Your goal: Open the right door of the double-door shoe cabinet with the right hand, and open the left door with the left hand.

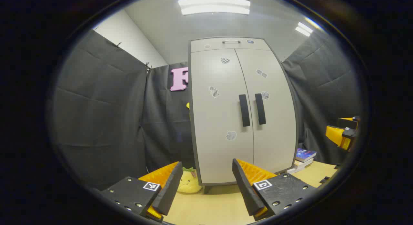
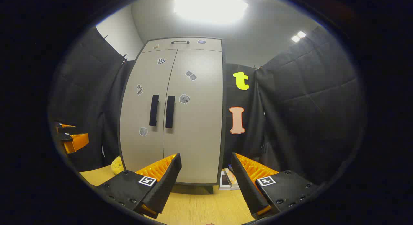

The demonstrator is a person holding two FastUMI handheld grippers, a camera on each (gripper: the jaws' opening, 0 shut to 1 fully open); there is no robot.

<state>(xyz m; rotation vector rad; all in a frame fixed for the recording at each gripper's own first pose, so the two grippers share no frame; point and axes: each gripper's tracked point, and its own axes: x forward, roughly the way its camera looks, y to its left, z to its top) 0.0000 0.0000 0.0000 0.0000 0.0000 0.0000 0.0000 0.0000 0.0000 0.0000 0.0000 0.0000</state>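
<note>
Shoe cabinet (image 1: 242, 112) shut, far across table (image 1: 209, 205) | left gripper view: left gripper (image 1: 206, 186) wide, empty; left door handle (image 1: 244, 110) upright, ahead, slightly right | right gripper view: right gripper (image 2: 206, 183) wide, empty; right door handle (image 2: 170, 112) upright, ahead-left; neither gripper clearly nearer.

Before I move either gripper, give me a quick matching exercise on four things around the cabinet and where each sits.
Things:
1. yellow plush toy
2. stack of books
3. two black vertical door handles
4. slim metal top handle

Places:
A. on the panel above the doors
B. on the tabletop, at the cabinet's right foot
C. where the two closed doors meet
D. on the tabletop, at the cabinet's left foot

Pairs: 1-D, 2-B, 3-C, 4-A
</note>
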